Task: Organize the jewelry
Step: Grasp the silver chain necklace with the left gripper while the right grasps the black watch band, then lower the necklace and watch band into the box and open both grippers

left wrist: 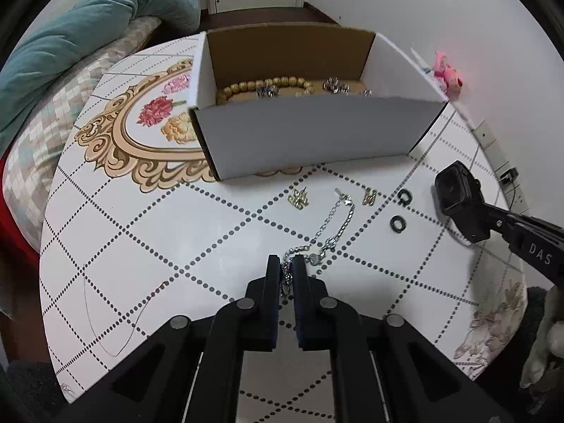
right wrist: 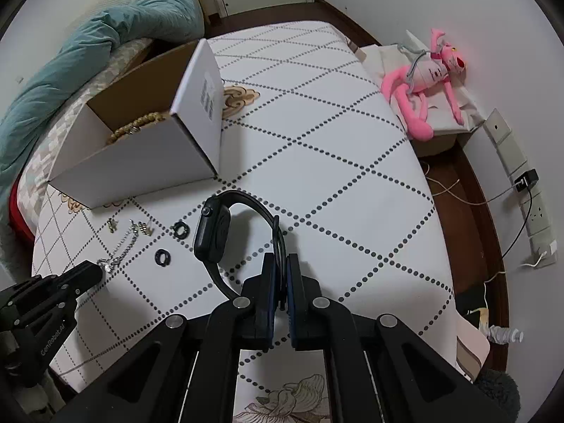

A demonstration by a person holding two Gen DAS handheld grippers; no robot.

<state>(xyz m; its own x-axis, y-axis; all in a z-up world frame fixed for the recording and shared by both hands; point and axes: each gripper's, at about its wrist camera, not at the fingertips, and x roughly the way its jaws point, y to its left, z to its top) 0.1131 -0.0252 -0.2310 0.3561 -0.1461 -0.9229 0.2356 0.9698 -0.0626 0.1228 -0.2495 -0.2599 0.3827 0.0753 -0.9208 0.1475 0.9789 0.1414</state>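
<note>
My left gripper is shut on the near end of a silver chain that lies stretched on the table toward the white cardboard box. The chain also shows in the right wrist view. My right gripper is shut on the strap of a black smartwatch and holds it just above the table; the watch also shows at the right of the left wrist view. The box holds a wooden bead bracelet and silver pieces.
Two gold earrings and two black rings lie on the table in front of the box. A pink plush toy sits beyond the table's right edge. A bed with teal bedding lies to the left.
</note>
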